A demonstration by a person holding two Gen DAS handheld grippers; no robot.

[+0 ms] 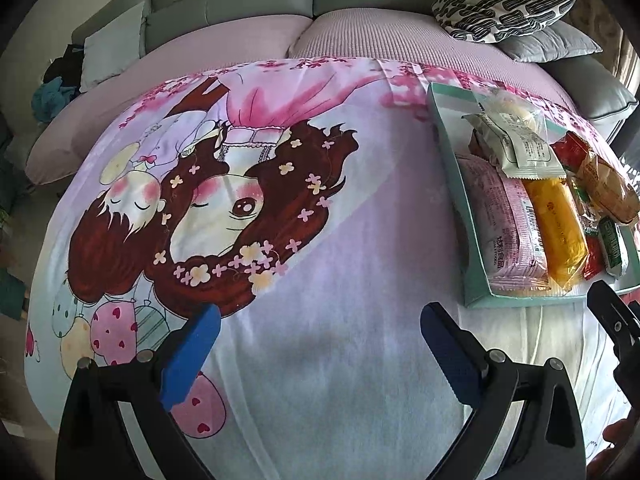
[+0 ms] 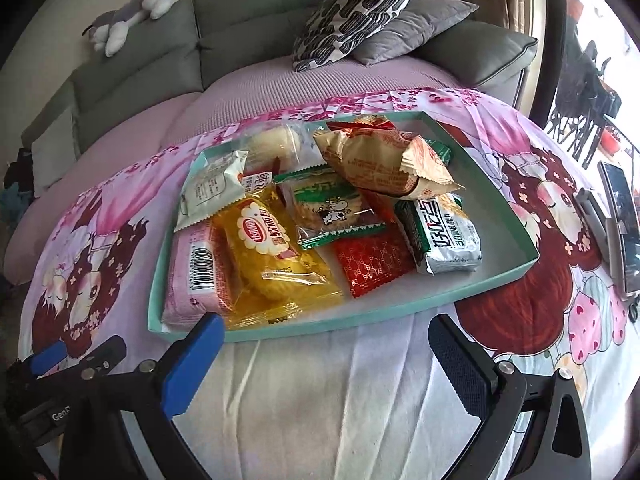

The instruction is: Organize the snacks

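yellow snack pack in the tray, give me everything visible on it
The yellow snack pack is a clear-and-yellow plastic wrapper, sealed, with a red-and-white flower-shaped logo and crimped ends. It lies flat, running lengthwise front to back in the teal tray, near its front left. The pink pack touches its left side; the green-edged cow pack overlaps its right edge. No gripper touches it.

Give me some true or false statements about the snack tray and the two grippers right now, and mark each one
1. The snacks lie inside the teal tray. True.
2. The right gripper grips the yellow snack packet. False: it is open and holds nothing.
3. The left gripper is open over the cartoon-print cloth. True.
4. The red packet lies outside the tray. False: it lies in the tray.
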